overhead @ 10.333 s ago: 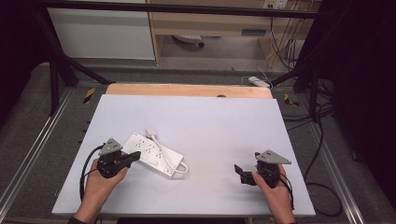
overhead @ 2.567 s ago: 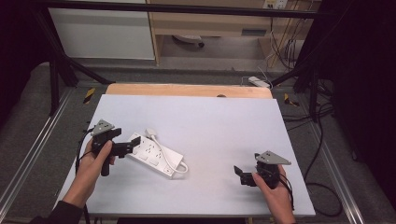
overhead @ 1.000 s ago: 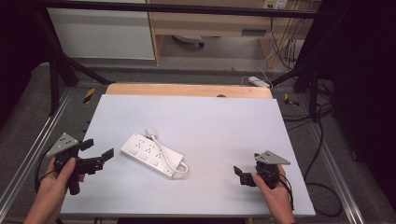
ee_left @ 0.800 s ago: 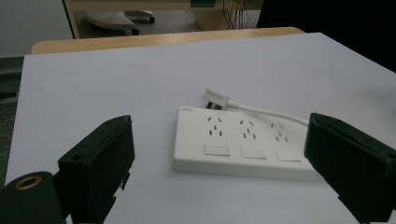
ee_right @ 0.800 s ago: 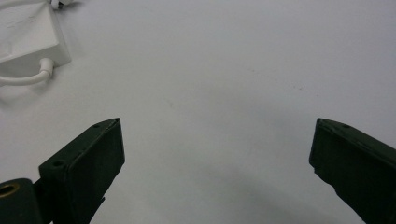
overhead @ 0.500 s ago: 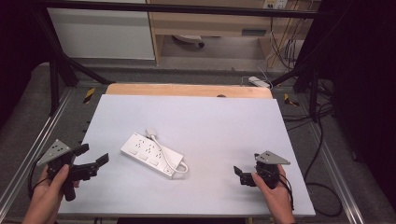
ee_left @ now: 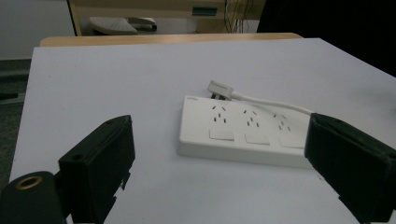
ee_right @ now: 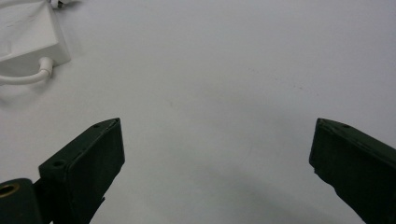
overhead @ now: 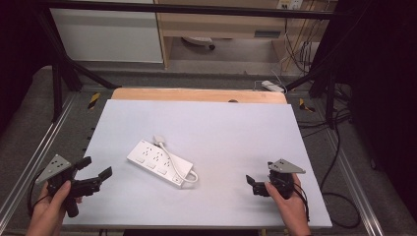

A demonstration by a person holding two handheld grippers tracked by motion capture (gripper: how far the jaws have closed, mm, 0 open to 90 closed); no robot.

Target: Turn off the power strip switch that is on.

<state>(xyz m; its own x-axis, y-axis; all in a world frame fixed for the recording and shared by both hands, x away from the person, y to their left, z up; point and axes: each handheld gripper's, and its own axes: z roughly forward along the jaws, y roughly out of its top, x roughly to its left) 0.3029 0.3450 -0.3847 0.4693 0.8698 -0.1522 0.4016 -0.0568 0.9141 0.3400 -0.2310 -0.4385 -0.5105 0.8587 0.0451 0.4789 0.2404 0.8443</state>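
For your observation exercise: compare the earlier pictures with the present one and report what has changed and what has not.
The left gripper drew back from the power strip to the table's near left edge, jaws open and empty. The power strip shifted only slightly after that contact. The right gripper stayed at the near right, open.

Smooth white plastic power strip point(overhead: 160, 162), matt table point(overhead: 236, 128)

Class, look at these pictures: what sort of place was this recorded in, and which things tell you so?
Probably a lab or workshop test bench. A plain white table stands inside a black metal frame, loose cables trail over the grey floor, and a lone power strip lies on the table.
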